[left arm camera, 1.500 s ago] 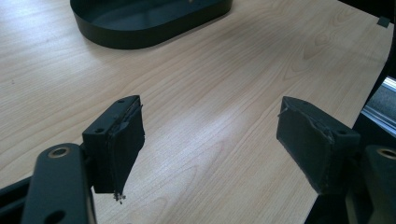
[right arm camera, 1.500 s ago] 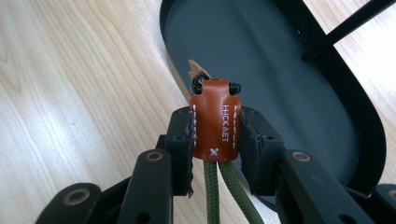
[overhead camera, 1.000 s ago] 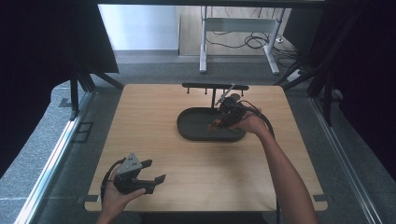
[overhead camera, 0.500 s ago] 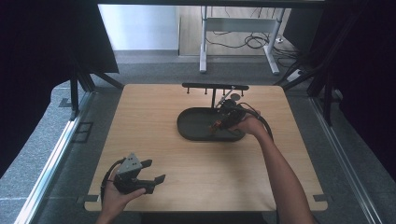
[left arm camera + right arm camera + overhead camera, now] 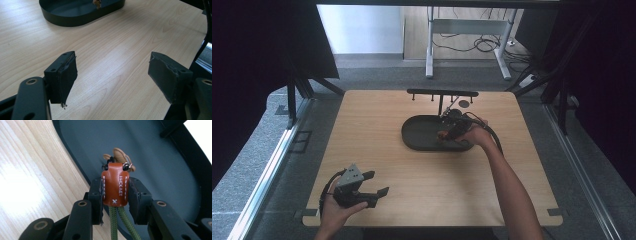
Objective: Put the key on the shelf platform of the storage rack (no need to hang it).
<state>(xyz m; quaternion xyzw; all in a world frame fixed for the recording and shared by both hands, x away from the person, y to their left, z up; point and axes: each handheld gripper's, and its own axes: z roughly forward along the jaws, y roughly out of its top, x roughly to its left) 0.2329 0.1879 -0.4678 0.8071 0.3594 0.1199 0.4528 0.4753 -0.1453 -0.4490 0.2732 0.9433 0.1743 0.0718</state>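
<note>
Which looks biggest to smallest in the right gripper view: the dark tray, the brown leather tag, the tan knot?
1. dark tray
2. brown leather tag
3. tan knot, though it sits farther from the camera, so less sure.

The table (image 5: 120,50) is pale wood with a smooth, faintly sheened grain. The oval tray (image 5: 155,170) near its far edge looks like dark matt plastic. The tag (image 5: 115,185) is glossy brown leather with white stitching (a stamped word runs along it), on woven green cord (image 5: 120,220). The left gripper's (image 5: 112,77) pads (image 5: 165,75) are matt black with rough, frayed edges.
</note>
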